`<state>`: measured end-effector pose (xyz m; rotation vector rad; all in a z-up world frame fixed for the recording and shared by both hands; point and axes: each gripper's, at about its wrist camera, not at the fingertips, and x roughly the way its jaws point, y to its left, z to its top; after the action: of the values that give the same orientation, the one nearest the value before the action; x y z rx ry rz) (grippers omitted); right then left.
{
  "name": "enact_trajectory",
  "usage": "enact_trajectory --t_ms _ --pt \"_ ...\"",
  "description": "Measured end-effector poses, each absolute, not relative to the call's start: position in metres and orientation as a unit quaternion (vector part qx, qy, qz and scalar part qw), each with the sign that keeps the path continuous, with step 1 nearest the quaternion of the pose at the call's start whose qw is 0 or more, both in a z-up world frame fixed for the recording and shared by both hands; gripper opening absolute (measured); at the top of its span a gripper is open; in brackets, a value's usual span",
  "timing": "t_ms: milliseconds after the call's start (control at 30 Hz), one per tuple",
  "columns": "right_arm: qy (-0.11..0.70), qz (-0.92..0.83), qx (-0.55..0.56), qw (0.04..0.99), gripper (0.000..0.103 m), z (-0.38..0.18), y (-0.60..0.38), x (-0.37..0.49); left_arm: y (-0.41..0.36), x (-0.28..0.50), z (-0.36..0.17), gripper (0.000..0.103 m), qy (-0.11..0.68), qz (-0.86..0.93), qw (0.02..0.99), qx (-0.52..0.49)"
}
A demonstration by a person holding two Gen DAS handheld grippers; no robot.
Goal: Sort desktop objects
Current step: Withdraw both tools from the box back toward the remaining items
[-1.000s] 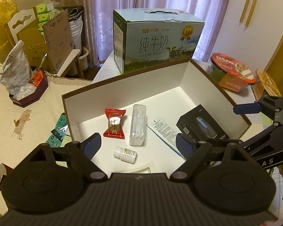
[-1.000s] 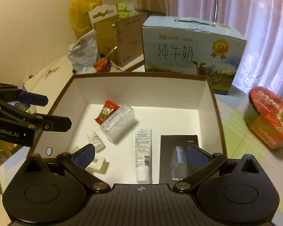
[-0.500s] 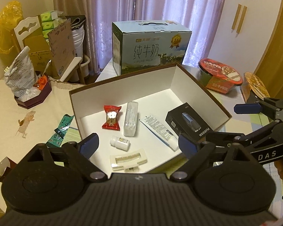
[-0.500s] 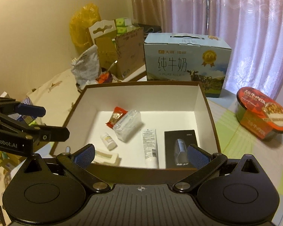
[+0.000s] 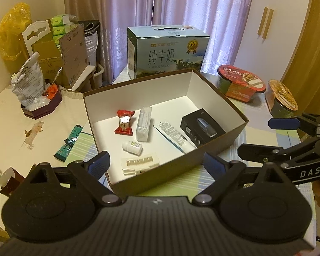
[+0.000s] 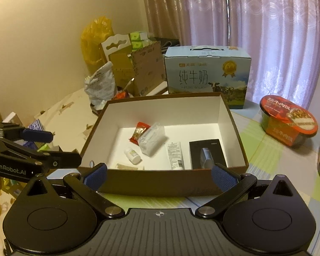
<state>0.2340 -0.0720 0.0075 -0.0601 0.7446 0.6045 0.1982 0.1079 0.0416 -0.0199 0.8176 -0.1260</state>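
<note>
The open brown box (image 5: 221, 147) with its white inside sits in the middle of the table (image 5: 262, 132), and the things you are sorting lie on its floor. A red snack packet (image 5: 124, 122) lies toward the far left, just beside a clear plastic packet (image 5: 144, 124). Nearer your side are a small white bottle (image 5: 132, 147) on its side and a pale flat tray-like piece (image 5: 140, 163) close to the near wall. A white tube (image 5: 174, 136) lies slantwise next to a black carton (image 5: 202, 127) at the right wall.

Your left tongs (image 5: 157, 164) hang over the near corner of the box, their blue pads spread wide and opening further, with nothing pinched; only the box corner shows between them. Your right tongs (image 6: 159, 177) stand over the near wall of the box, also spread wide and empty. Each pair shows at the edge of the other's view, well apart from the box's contents.

Behind the box stands a blue milk carton (image 5: 167, 53) at the far edge of the table. Two sealed noodle bowls (image 5: 241, 83) rest toward the right edge. Green sachets (image 5: 69, 144) lie on the table off the box's left side, and a dark tray with a crumpled bag (image 5: 29, 79) sits toward the far left corner. Purple curtains (image 5: 192, 10) hang behind.
</note>
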Motion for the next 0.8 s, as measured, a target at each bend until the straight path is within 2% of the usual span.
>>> enact_trajectory --t_ms 800 --pt "0.340 0.281 -0.012 0.897 0.101 0.007 -0.098 0.173 0.088 0.143 0.030 0.093 0.400 -0.039 0.916 -0.001"
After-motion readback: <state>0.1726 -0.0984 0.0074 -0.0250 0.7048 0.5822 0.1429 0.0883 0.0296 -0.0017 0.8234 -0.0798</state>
